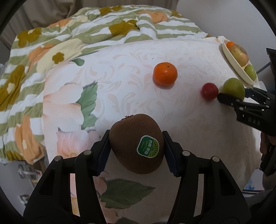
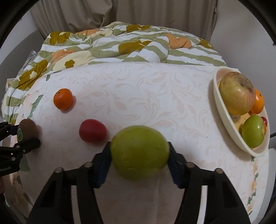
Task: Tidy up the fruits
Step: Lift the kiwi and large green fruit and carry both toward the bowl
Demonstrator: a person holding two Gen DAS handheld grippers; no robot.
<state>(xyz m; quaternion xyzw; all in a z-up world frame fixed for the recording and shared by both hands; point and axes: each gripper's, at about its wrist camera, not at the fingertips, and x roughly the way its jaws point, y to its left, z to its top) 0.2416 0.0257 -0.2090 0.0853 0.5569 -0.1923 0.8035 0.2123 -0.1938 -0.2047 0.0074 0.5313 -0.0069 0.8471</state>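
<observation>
Left wrist view: two fruits gripped above the bed.
The left hand-held gripper (image 1: 136, 146) clamps a brown fuzzy kiwi (image 1: 136, 144); the right hand-held gripper (image 2: 139, 155) clamps a round green apple (image 2: 139, 152), short of the cream oval bowl (image 2: 224, 112). Smooth, rounded skins could slip; the crowded bowl may shed fruit.

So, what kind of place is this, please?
Probably a bedroom at home: fruit lies on a floral bedsheet, with a rumpled flowered quilt behind it and curtains at the back.
</observation>
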